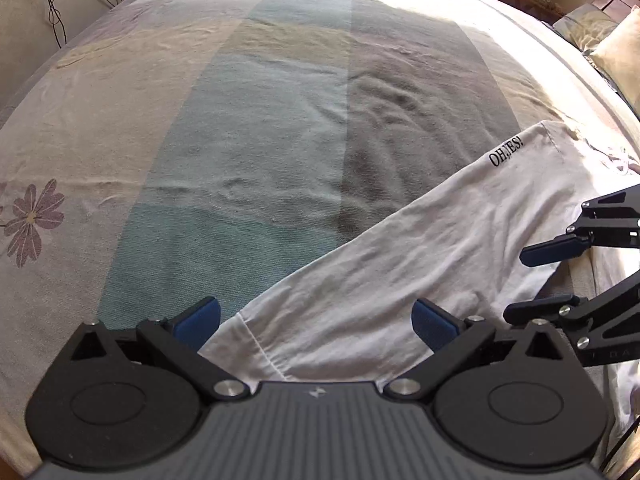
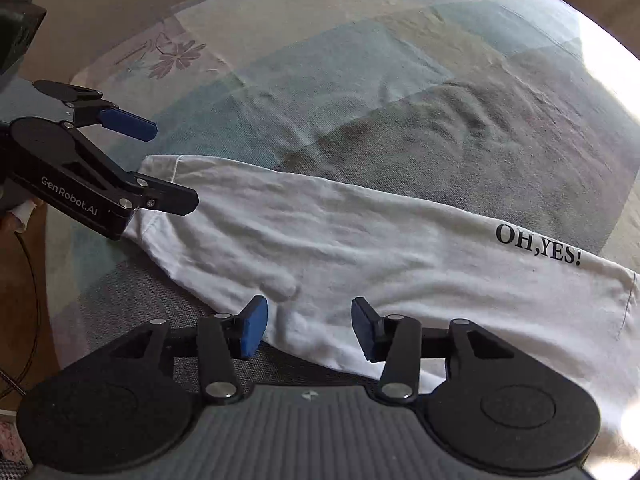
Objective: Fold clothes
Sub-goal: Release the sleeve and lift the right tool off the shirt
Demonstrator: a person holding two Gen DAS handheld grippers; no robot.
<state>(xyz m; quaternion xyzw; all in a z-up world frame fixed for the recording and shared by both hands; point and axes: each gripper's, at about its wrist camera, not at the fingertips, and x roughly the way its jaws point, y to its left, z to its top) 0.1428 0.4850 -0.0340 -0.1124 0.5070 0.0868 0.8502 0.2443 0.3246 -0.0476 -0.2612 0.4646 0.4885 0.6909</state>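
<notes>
A white cotton garment, folded into a long band printed "OH,YES!", lies across a bed covered by a patchwork sheet of beige, teal and grey panels. Over its hemmed left end the left gripper hovers, blue-padded fingers spread wide, holding nothing. Farther right, the right gripper hangs above the band's near edge, fingers about half open and empty.

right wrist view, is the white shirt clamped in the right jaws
No, the right gripper stands open above the white shirt, its blue pads apart and pressing on nothing.
</notes>
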